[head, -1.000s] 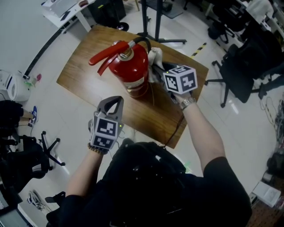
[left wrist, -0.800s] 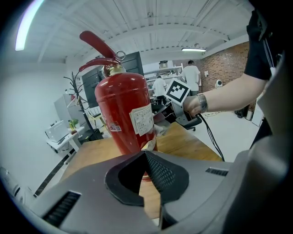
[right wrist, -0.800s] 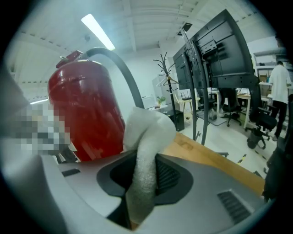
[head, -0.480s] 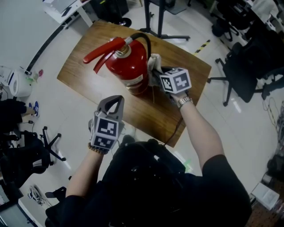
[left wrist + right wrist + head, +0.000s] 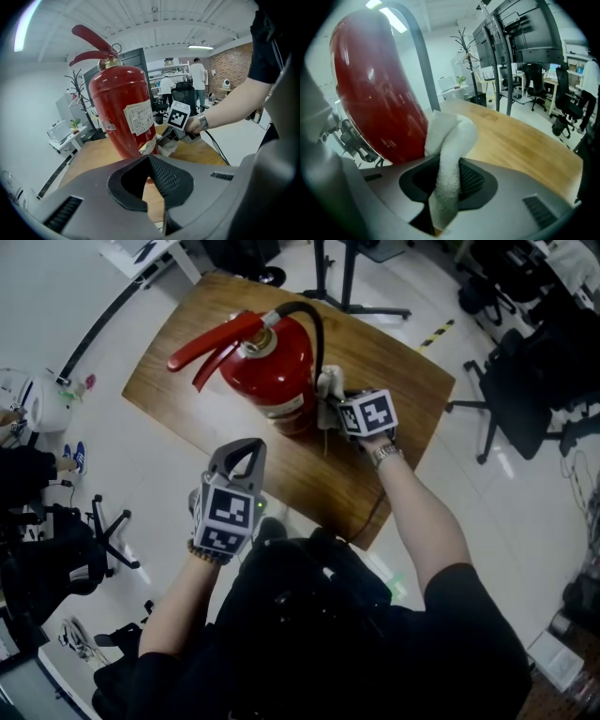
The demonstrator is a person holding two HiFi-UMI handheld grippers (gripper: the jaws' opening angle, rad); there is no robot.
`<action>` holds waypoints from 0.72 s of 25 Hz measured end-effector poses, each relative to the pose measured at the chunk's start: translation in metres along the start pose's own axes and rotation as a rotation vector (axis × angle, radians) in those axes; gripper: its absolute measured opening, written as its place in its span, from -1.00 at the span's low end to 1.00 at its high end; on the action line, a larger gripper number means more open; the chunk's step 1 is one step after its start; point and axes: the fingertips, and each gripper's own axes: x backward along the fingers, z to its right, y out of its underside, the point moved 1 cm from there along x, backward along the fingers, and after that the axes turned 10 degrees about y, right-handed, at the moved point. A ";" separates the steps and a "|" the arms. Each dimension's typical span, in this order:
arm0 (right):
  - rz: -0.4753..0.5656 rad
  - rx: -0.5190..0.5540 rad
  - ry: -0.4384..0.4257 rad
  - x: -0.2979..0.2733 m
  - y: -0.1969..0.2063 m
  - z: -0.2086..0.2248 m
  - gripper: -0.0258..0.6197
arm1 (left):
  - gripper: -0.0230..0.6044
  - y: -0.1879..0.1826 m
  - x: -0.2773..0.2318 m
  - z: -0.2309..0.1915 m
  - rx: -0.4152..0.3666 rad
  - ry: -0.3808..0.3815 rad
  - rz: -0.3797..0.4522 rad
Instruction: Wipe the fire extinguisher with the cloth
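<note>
Tabletop point(image 5: 403, 371), own view shows right gripper point(image 5: 443, 180) clamping cloth point(image 5: 447, 136), perhaps touching extinguisher point(image 5: 375, 93), left gripper point(image 5: 149, 159) closed, empty

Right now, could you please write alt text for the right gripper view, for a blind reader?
The right claw is shut on a folded white towelling cloth, held against the side of a shiny red metal fire extinguisher. A light wooden tabletop runs off to the right, with black office chairs behind.

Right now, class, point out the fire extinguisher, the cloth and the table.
fire extinguisher point(image 5: 272, 371), head view, red body.
cloth point(image 5: 450, 145), right gripper view, folded middle.
table point(image 5: 398, 376), head view, bare wooden top.
</note>
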 end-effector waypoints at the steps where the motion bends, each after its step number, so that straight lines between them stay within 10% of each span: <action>1: -0.014 -0.001 -0.003 -0.004 0.005 0.000 -0.58 | -0.93 0.000 -0.001 0.000 0.000 0.000 0.000; 18: -0.128 -0.041 -0.007 -0.033 0.040 0.005 -0.58 | -0.93 0.002 -0.003 0.000 0.021 -0.017 -0.009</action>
